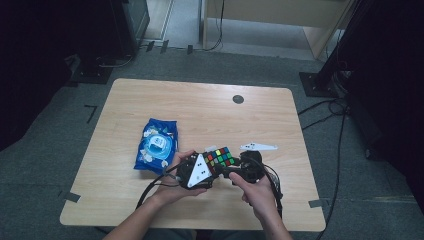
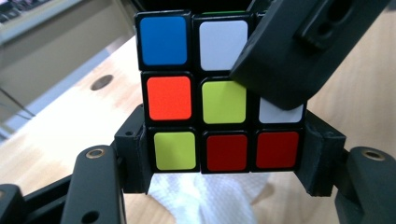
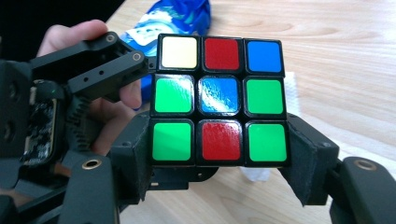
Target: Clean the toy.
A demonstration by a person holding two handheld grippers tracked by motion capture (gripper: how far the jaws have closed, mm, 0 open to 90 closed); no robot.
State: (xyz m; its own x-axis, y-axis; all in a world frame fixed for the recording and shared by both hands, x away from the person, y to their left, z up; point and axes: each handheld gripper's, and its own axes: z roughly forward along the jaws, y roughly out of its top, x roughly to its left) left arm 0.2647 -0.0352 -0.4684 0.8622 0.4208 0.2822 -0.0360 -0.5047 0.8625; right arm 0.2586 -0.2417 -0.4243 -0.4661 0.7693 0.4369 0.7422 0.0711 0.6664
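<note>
While both grippers clamped the puzzle cube (image 1: 220, 158) from opposite sides, the left gripper (image 2: 224, 163) pinched its bottom layer, the right gripper (image 3: 219, 154) likewise, above the tabletop's (image 1: 200, 105) near edge beside a blue wipes pack (image 1: 156, 145).

Right gripper's arm (image 2: 299, 46) hid cube's (image 2: 219, 93) corner at 1 o'clock; white sheet (image 2: 205, 196) beneath cube mostly covered; wipes pack (image 3: 180, 16) cut off at 12 o'clock.
</note>
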